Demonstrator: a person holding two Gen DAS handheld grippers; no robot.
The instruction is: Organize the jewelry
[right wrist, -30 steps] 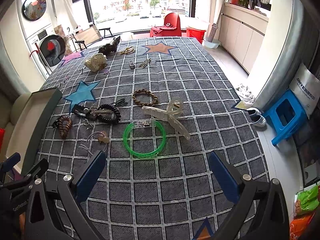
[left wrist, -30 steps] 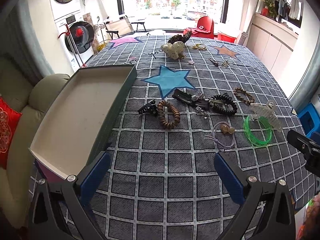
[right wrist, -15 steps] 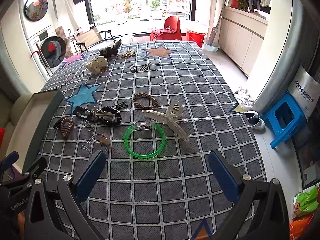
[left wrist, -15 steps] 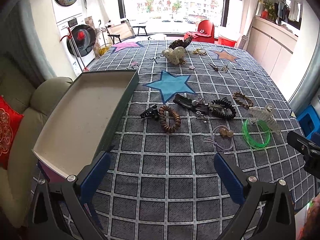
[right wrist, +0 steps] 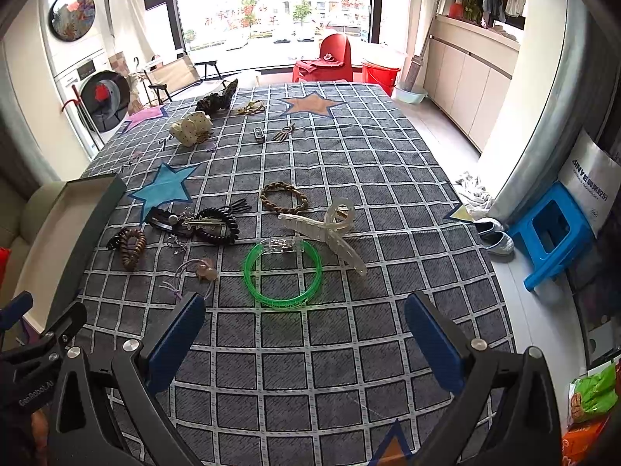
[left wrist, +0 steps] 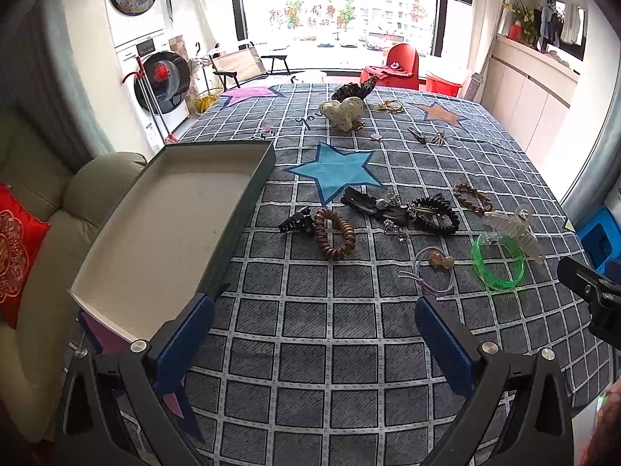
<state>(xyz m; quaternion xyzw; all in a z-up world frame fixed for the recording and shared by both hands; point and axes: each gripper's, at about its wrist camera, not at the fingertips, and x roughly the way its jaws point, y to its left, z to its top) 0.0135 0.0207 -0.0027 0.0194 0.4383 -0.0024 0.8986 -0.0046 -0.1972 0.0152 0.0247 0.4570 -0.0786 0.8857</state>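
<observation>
Nothing has gone into the tray [left wrist: 163, 233] yet; it sits bare, just beside the blue star [left wrist: 333, 171]. Both the left gripper [left wrist: 314, 334] and the right gripper [right wrist: 304, 330] hang spread wide and empty, on the near side of the star. Near that star I count one green bangle [right wrist: 282, 268], one clear claw clip [right wrist: 330, 229], one braided band [right wrist: 283, 198] and one brown coil tie [left wrist: 334, 233]. The black pieces [left wrist: 392, 209] lie tangled, so lifting one might drag its neighbours along.
</observation>
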